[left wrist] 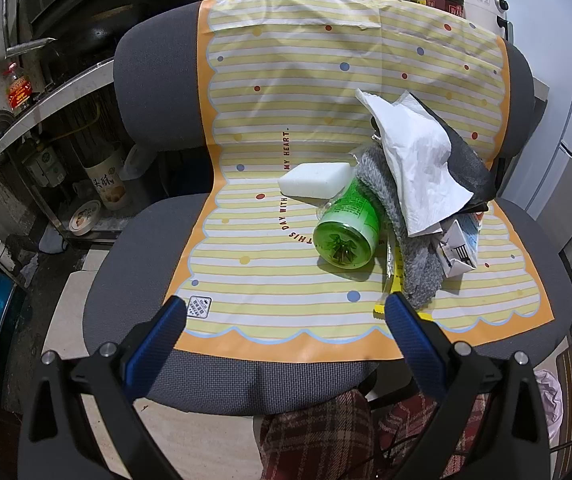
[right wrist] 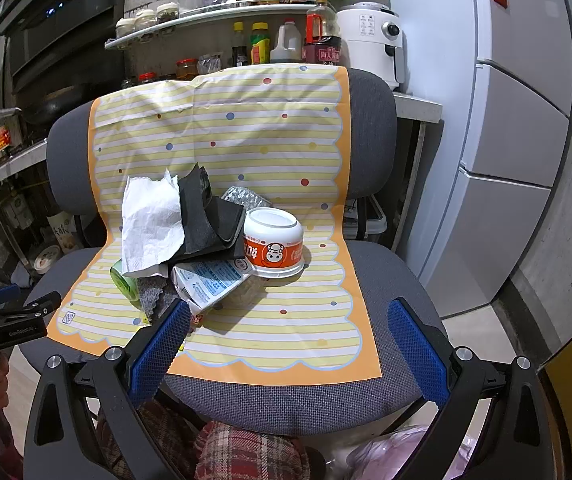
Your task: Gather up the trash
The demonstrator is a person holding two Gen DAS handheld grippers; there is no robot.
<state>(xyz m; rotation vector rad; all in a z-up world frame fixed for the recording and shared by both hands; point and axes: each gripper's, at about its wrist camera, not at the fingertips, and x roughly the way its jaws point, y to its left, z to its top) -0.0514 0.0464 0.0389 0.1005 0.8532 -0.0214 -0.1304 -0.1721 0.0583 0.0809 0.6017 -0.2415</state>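
So there's a grey office chair [right wrist: 381,280] with a striped yellow mat [right wrist: 270,320] draped over it, and the trash is all piled on the seat. A white paper towel [left wrist: 413,160] lies over a black cloth [right wrist: 210,228] and a grey rag [left wrist: 401,232], with a green bottle [left wrist: 345,228] on its side just beside a white foam block [left wrist: 313,180]. An upside-down instant noodle cup [right wrist: 274,244] sits next to a crumpled carton [right wrist: 210,284]. Left gripper [left wrist: 286,312] and right gripper [right wrist: 289,316] both hover at the seat's front edge — jaws spread wide, holding nothing.
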